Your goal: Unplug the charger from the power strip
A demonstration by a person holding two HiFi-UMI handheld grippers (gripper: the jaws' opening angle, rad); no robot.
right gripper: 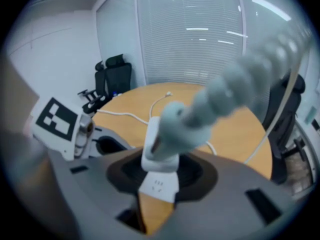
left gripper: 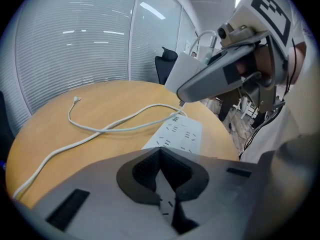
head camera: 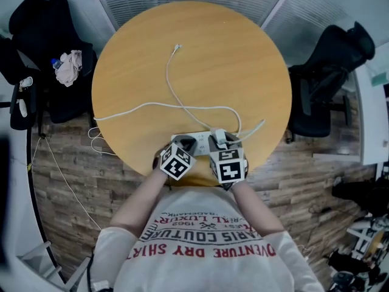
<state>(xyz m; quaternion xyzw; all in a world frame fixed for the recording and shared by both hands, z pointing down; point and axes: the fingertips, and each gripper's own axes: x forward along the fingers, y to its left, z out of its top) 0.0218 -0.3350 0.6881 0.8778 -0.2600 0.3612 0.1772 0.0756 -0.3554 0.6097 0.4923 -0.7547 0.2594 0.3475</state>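
Charger (right gripper: 160, 146): white block clamped between the fingers of the right gripper (right gripper: 161, 160), which are spread to its width. It sits just above the power strip (left gripper: 180, 134), with an open socket showing beneath. Left gripper (left gripper: 160, 156): fingers together, empty, over the strip's near end on the counter (head camera: 231, 59)

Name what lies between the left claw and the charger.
The power strip: its socket face runs from the left claw toward the charger, which the right claw holds. The left gripper view shows it.
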